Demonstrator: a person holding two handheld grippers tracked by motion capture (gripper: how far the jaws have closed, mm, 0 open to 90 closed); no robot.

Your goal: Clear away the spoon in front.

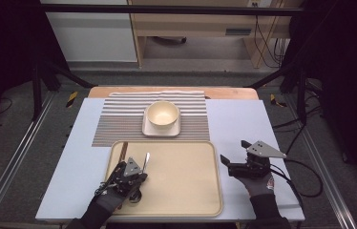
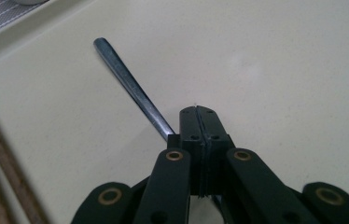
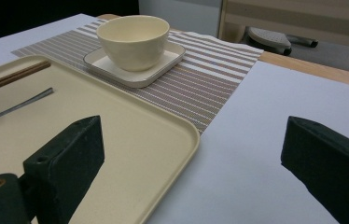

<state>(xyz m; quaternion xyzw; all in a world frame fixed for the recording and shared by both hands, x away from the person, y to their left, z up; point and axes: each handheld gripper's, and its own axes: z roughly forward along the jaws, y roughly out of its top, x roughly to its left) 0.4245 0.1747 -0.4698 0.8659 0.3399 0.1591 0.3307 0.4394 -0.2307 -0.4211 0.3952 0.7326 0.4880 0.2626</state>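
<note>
Black jaws of the left gripper [image 2: 196, 122] stand pressed together, clamped on the lower part of a metal utensil [image 2: 130, 88], probably a spoon; its bowl end is hidden beneath the gripper. The slim handle slants up and away over the cream tray [image 2: 280, 70], pinched low so the free end can be steered. Beside the tray's left rim lie dark wooden chopsticks [image 1: 123, 150], apart from the utensil. Off the tray's right edge the right gripper [image 1: 235, 151] hovers over the pale blue table cover [image 1: 243, 119] with jaws spread wide and nothing between them, judged to be waiting. Beyond the tray, a cream bowl [image 1: 162, 114] sits on a square saucer [image 1: 161, 130] on the striped placemat [image 1: 119, 119], the likely destination.
</note>
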